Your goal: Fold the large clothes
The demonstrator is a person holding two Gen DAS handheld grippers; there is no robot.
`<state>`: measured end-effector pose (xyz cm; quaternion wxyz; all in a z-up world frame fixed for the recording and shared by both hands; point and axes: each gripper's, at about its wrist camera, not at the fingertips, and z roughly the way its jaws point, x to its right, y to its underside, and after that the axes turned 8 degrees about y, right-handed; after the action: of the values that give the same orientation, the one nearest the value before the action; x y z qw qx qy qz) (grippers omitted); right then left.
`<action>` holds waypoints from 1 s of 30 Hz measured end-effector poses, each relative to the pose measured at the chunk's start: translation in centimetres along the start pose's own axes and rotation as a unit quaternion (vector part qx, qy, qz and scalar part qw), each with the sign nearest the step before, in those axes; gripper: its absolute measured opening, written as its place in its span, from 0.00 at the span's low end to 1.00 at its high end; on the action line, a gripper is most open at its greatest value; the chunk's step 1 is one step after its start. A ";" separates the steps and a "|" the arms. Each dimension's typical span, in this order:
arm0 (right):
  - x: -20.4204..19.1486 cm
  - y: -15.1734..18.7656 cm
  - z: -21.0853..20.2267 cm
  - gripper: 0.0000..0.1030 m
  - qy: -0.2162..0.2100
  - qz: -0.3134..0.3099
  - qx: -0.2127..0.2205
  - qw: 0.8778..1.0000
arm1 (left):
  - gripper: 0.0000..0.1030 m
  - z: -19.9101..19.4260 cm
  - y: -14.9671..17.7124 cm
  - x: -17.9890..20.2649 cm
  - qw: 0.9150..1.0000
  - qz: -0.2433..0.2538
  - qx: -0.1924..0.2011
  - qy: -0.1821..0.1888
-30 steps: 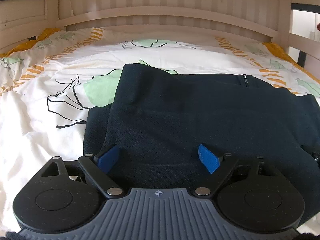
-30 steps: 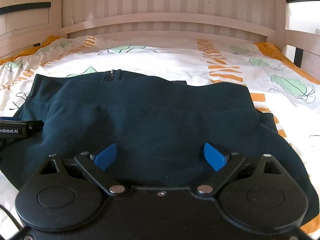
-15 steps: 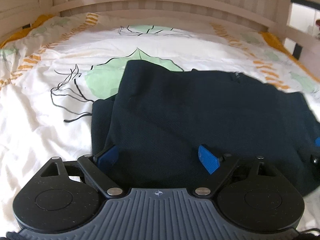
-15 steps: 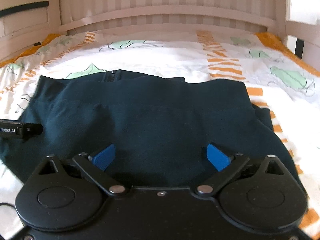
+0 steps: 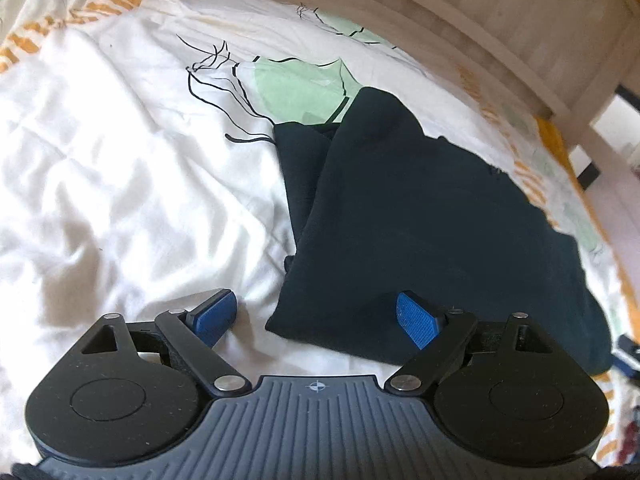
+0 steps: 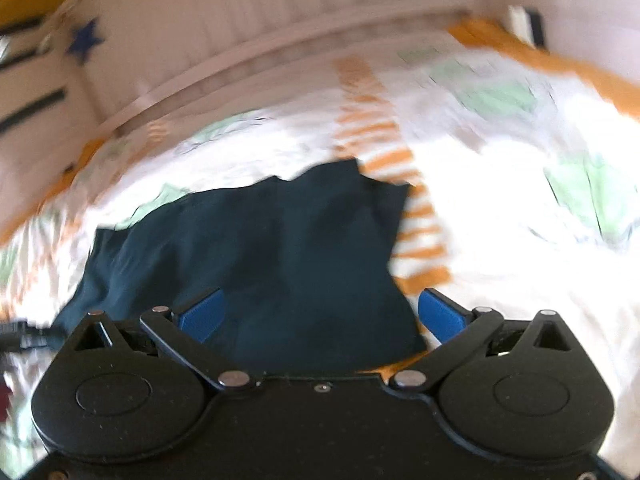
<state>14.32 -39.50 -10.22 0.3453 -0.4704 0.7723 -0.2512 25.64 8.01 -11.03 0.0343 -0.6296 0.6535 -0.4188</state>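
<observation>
Item: dark navy knit garment [image 5: 420, 216], folded in layers on the white leaf-printed quilted bed cover [image 5: 120, 160], at twelve to two o'clock of the left tongs [image 5: 316, 316]. Left tongs released, straddling its near corner (apparently to regrasp). Right tongs [image 6: 322, 314] spread, just widened, gripping nothing.

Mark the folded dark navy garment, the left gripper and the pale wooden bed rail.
Folded dark navy garment [image 5: 432, 232]: left wrist view, top layer.
Left gripper [image 5: 316, 312]: left wrist view, between fingertips.
Pale wooden bed rail [image 5: 480, 28]: left wrist view, board face.

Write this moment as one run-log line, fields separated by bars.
stage: between folds | folded dark navy fabric garment: flat on white patterned bedcover | left gripper: open, empty | right gripper: open, empty
</observation>
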 end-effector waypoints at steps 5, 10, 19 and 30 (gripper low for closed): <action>1.7 0.3 3.3 1.00 -0.040 0.045 -0.042 0.997 | 0.87 1.7 -1.2 0.0 1.000 0.000 -0.006 0.027; 1.1 -0.6 5.4 1.00 -0.103 0.047 -0.052 0.992 | 0.97 3.9 -2.7 0.6 0.999 0.012 -0.008 0.049; 1.5 -2.5 9.0 1.00 -0.172 0.070 -0.061 0.981 | 0.98 7.3 -4.6 1.8 0.996 0.045 -0.017 0.075; -0.3 -3.3 7.9 0.29 -0.128 0.078 -0.067 0.987 | 0.22 4.3 -5.5 2.0 0.991 -0.034 0.013 0.132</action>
<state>22.31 -41.13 -12.84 0.4272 -0.4590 0.7713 -0.1092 32.01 4.90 -9.58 -0.0587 -0.5900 0.6252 -0.5075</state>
